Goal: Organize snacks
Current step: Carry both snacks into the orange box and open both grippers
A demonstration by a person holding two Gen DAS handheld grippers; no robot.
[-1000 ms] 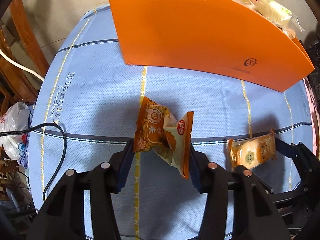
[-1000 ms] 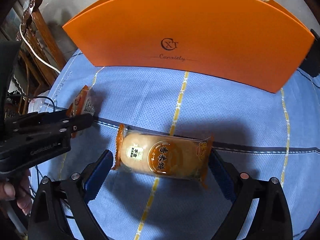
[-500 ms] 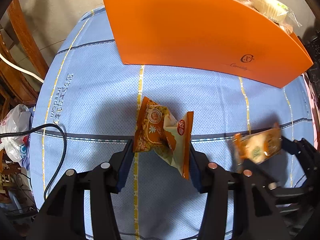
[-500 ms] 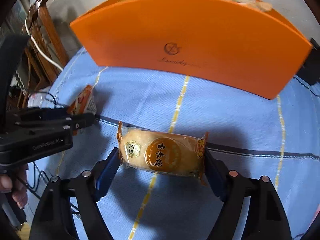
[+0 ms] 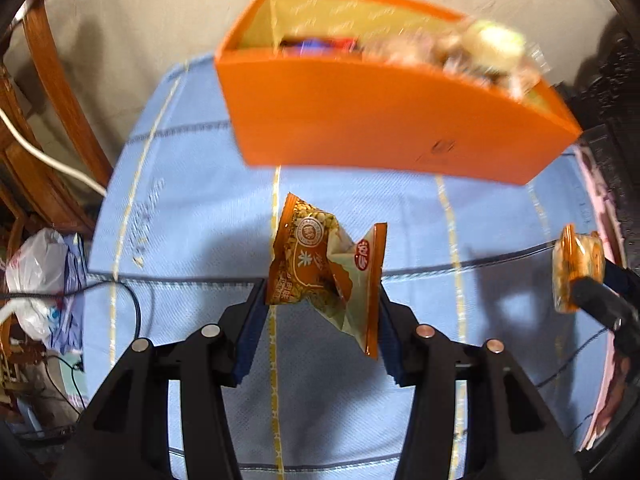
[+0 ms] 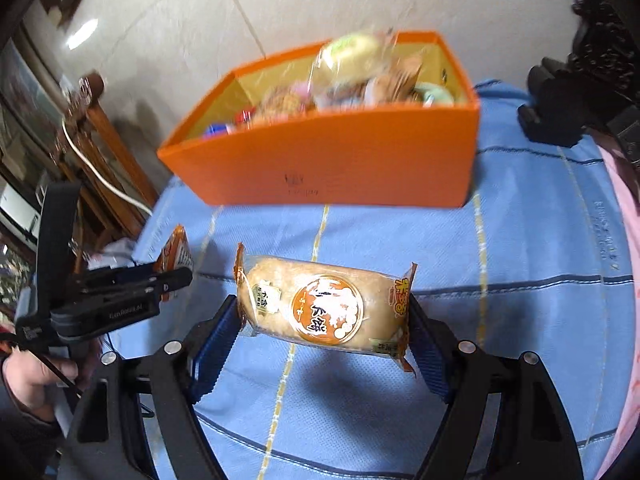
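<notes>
My left gripper [image 5: 320,312] is shut on a crumpled orange snack packet [image 5: 324,268], held above the blue tablecloth [image 5: 180,208]. My right gripper [image 6: 322,314] is shut on a long wrapped cake packet [image 6: 320,308], gripped by its two ends and lifted off the cloth. Behind both stands an orange box [image 6: 340,160] with its top open and several wrapped snacks [image 6: 356,76] piled inside. The left gripper [image 6: 168,276] and its packet [image 6: 178,250] show at the left of the right wrist view. The cake packet [image 5: 576,272] shows at the right edge of the left wrist view.
A wooden chair [image 5: 52,92] with a white cable [image 5: 48,156] stands left of the table, and a plastic bag [image 5: 36,276] lies below it. A dark carved object [image 6: 560,116] sits at the back right. Pink cloth [image 6: 628,240] borders the right edge. A hand [image 6: 24,376] holds the left gripper.
The right gripper's jaws closed on the cake packet and lifted it off the cloth. The left gripper rose with its packet. The box's open top has come into view.
</notes>
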